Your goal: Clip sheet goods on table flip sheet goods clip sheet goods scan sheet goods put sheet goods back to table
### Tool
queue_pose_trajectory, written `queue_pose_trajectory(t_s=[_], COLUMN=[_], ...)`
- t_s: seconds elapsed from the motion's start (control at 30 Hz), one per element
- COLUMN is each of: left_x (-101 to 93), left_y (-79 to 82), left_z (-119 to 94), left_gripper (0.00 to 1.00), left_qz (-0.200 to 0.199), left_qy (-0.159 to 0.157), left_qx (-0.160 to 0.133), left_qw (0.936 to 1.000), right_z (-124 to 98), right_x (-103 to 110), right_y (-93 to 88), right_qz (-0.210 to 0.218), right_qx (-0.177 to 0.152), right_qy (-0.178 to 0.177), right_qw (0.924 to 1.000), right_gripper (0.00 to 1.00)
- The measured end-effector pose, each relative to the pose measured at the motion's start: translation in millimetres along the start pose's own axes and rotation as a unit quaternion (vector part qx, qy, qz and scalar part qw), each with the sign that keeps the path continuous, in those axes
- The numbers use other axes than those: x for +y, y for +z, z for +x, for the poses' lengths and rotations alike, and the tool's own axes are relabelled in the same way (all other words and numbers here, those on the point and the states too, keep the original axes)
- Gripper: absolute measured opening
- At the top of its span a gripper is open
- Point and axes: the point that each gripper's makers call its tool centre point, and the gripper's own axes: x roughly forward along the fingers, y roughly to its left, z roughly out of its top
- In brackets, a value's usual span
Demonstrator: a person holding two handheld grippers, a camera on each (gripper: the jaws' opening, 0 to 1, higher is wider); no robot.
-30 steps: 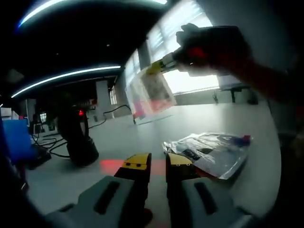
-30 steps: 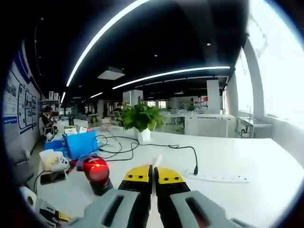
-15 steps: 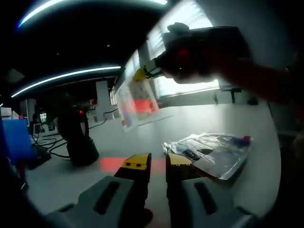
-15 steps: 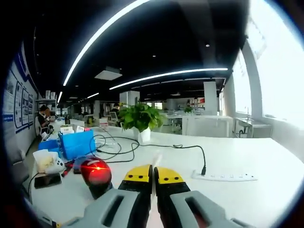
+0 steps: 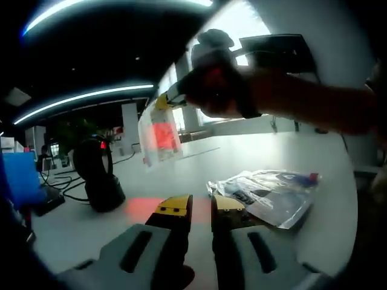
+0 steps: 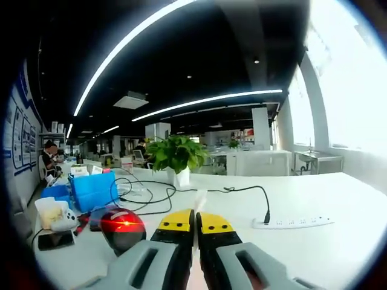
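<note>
In the left gripper view my right gripper (image 5: pixel 164 99) comes in from the upper right, shut on the top edge of a clear sheet packet (image 5: pixel 158 132). The packet hangs above the table, in front of the black scanner (image 5: pixel 97 175), and red scanner light glows on it. My left gripper (image 5: pixel 201 206) hovers low over the white table (image 5: pixel 181 172) with a narrow gap between its jaws and nothing in it. In the right gripper view my right gripper (image 6: pixel 195 219) is pinched on the packet's thin edge (image 6: pixel 199 199), and the scanner's (image 6: pixel 124 227) red window glows just left of its jaws.
A pile of clear packets (image 5: pixel 272 192) lies on the table right of the left jaws. A red light patch (image 5: pixel 140 208) falls on the table. A potted plant (image 6: pixel 175 156), a blue box (image 6: pixel 92 190), black cables (image 6: pixel 151 192) and a power strip (image 6: pixel 291 222) sit farther back.
My right gripper has carried the packet leftward in front of the scanner, and the red light now falls on it. The left gripper has stayed still.
</note>
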Motion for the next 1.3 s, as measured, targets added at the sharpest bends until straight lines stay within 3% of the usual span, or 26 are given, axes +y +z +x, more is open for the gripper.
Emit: queue_pose_trajectory(t_s=[0.33, 0.6, 1.3], left_x=[0.6, 2.9, -0.6], left_y=[-0.1, -0.3, -0.4], left_z=[0.3, 2.1, 3.1], left_gripper=[0.05, 0.05, 0.06], left_qz=[0.001, 0.003, 0.010], left_qy=[0.000, -0.001, -0.003], left_qx=[0.000, 0.001, 0.003], left_qw=[1.0000, 1.0000, 0.9999], right_z=[-5.0, -13.4, -51.8], right_x=[8.0, 7.0, -43.6], right_y=[-2.1, 8.7, 25.3], right_qz=[-0.012, -0.029, -0.045], right_qx=[-0.001, -0.004, 0.013], right_qy=[0.004, 0.021, 0.039], right_qw=[0.9999, 0.9994, 0.9982], right_gripper=[0.00, 0.00, 0.00])
